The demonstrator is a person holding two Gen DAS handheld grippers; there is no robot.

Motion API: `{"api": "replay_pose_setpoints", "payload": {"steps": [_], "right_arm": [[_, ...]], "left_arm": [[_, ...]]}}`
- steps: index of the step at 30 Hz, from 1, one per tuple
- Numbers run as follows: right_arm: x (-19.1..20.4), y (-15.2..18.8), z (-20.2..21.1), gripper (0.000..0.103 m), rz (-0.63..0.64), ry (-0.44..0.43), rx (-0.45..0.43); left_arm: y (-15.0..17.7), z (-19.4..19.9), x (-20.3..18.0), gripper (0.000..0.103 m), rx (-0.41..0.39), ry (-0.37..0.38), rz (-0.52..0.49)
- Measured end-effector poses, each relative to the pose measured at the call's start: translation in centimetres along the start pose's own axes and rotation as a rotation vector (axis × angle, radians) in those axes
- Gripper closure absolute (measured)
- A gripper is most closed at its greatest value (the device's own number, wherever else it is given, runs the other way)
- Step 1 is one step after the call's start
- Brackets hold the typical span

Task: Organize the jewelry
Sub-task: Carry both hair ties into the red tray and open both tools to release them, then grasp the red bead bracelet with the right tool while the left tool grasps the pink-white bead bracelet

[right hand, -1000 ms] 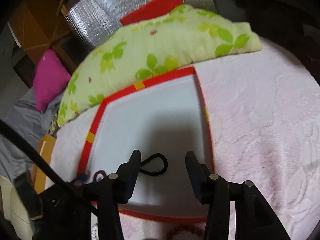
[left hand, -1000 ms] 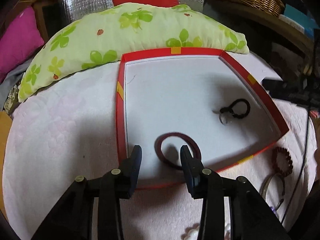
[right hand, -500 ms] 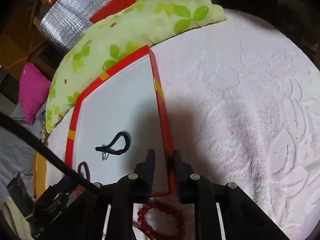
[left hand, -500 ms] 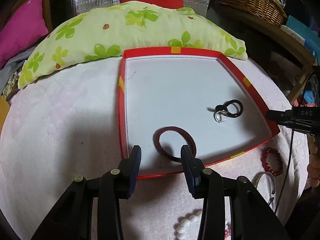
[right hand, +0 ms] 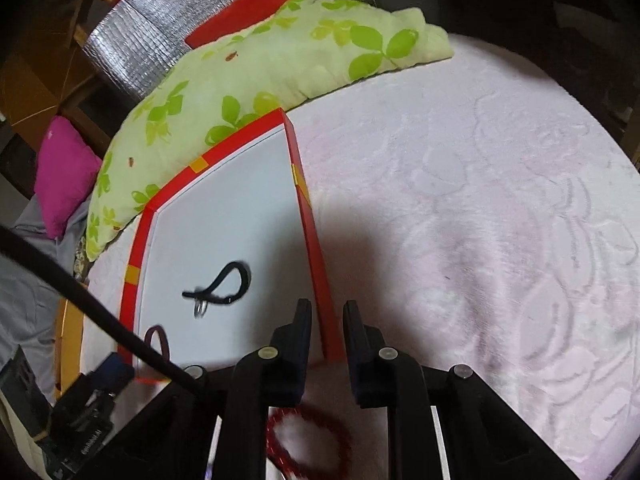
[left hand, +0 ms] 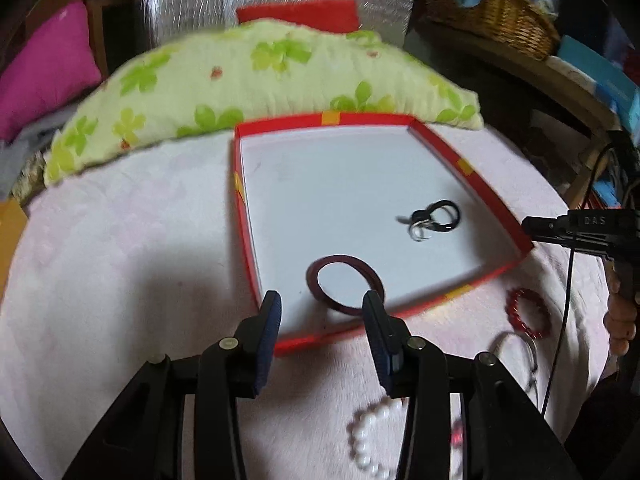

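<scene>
Both empty: left gripper (left hand: 322,310) fingers spread wide over the maroon bangle (left hand: 345,290); right gripper (right hand: 327,322) fingers narrowly parted, straddling the red tray (right hand: 316,248) wall.

Green leaf-print pillow (left hand: 248,92) on pink blanket (left hand: 120,248) — magenta cushion (left hand: 44,76) left, wicker basket (left hand: 492,12) behind.

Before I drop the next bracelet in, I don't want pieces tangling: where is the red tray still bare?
The red tray is bare across its far half, toward the green leaf-print pillow, and along its left wall. Crowded: the dark red bangle at the near edge and the black cord loop with a metal ring near the right wall.
</scene>
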State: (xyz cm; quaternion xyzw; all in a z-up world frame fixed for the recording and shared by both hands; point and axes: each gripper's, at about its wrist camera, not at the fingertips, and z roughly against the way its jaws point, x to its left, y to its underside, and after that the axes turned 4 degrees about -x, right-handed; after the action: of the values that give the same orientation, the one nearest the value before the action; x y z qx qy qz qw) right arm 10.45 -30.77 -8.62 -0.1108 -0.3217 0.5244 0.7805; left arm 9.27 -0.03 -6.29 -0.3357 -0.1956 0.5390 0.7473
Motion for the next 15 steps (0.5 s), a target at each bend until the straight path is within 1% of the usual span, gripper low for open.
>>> {"api": "replay_pose_setpoints", "payload": {"steps": [1, 4, 6, 8, 11, 15], "right_arm": [[-0.4, 0.3, 0.5, 0.085, 0.001, -0.004, -0.005], [-2.0, 1.9, 2.2, 0.084, 0.005, -0.026, 0.0], [-3.1, 3.4, 3.0, 0.078, -0.008, -0.045, 0.008], [-3.9, 4.8, 3.5, 0.078, -0.013, -0.053, 0.018], [-4.0, 6.0, 3.4, 0.078, 0.007, -0.065, 0.037], [-2.9, 6.2, 2.8, 0.078, 0.051, -0.072, 0.042]], "left_arm": [[0.2, 0.6, -0.1, 0.053, -0.012, -0.002, -0.012], [1.2, 2.8, -0.6, 0.052, -0.05, 0.014, -0.07], [2.2, 3.9, -1.0, 0.052, -0.058, 0.043, -0.094], [3.3, 4.4, -1.6, 0.052, -0.033, 0.072, -0.116], [5.0, 4.6, -3.1, 0.052, 0.001, 0.093, -0.174], [6.4, 4.3, -4.8, 0.052, 0.035, 0.152, -0.241]]}}
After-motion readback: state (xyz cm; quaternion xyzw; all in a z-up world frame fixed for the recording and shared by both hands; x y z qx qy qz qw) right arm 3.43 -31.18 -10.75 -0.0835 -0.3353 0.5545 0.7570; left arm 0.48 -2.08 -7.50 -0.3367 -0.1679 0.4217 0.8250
